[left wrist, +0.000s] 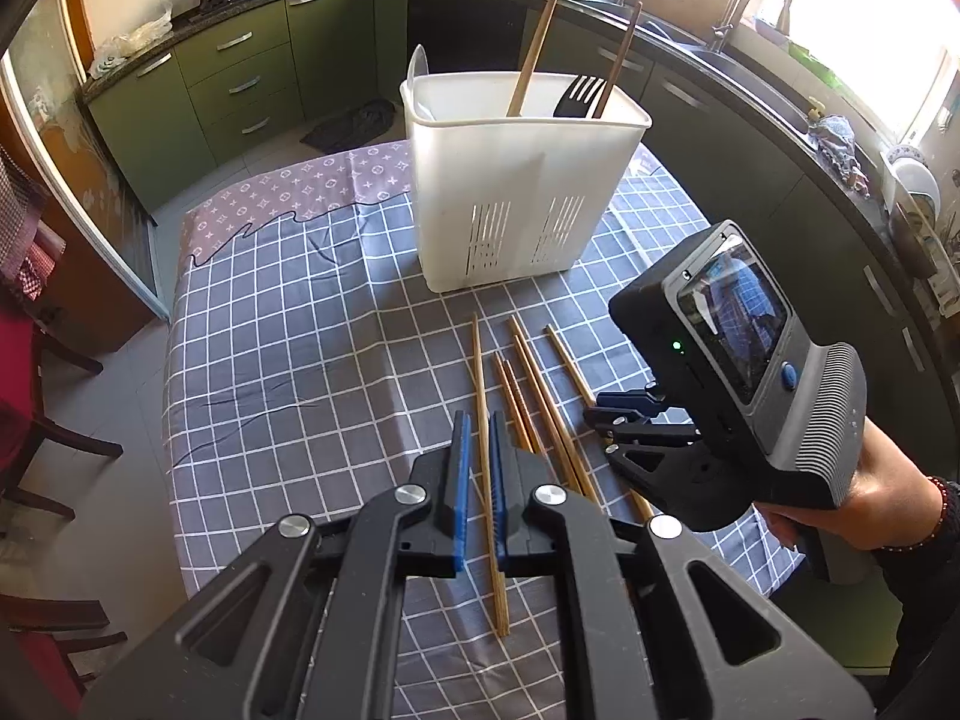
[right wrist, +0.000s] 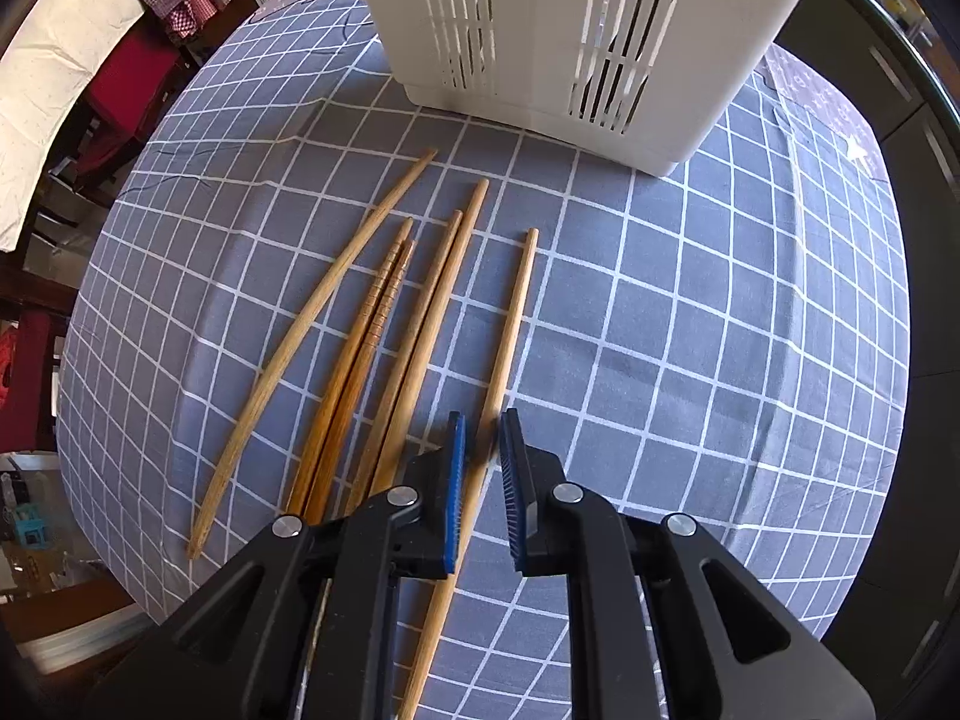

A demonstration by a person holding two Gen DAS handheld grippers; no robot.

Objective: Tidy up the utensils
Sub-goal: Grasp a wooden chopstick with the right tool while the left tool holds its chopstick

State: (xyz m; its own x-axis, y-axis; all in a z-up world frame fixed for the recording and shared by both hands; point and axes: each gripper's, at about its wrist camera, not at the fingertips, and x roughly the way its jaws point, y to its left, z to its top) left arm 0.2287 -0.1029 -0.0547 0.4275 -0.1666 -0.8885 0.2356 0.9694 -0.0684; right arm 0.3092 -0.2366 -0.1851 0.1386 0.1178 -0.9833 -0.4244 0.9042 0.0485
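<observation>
Was mid-pick in the sorting: pinched the rightmost chopstick [right wrist: 513, 324] between the blue pads of the right gripper [right wrist: 482, 420], low on the shaft, and had not yet lifted it off the checked tablecloth [right wrist: 690, 330], as far as could be judged. Pointed that gripper straight down over the cloth, grasped from behind by a hand [left wrist: 840, 498] with a beaded band at the wrist.

Held the left gripper [left wrist: 476, 420] above the table, tilted steeply downward, pads pressed nearly together on nothing. Showed only the leftmost chopstick [left wrist: 478, 372] through the slit, lying free on the cloth below.

Left five more sticks loose just beside the pinched one, roughly parallel, tips toward the holder: that leftmost one, a ridged pair [right wrist: 375, 312] and a longer pair [right wrist: 435, 300].

Called next, by judgement, for a lift clear of the neighbours, a swing of the stick toward upright, and a drop into the white slotted holder [left wrist: 516, 198] standing farther back on the cloth. Already held there: a black fork [left wrist: 579, 97] and two wooden handles [left wrist: 533, 54], leaning. Needed care against dragging the adjacent long pair or losing the thin shaft from the pads.
</observation>
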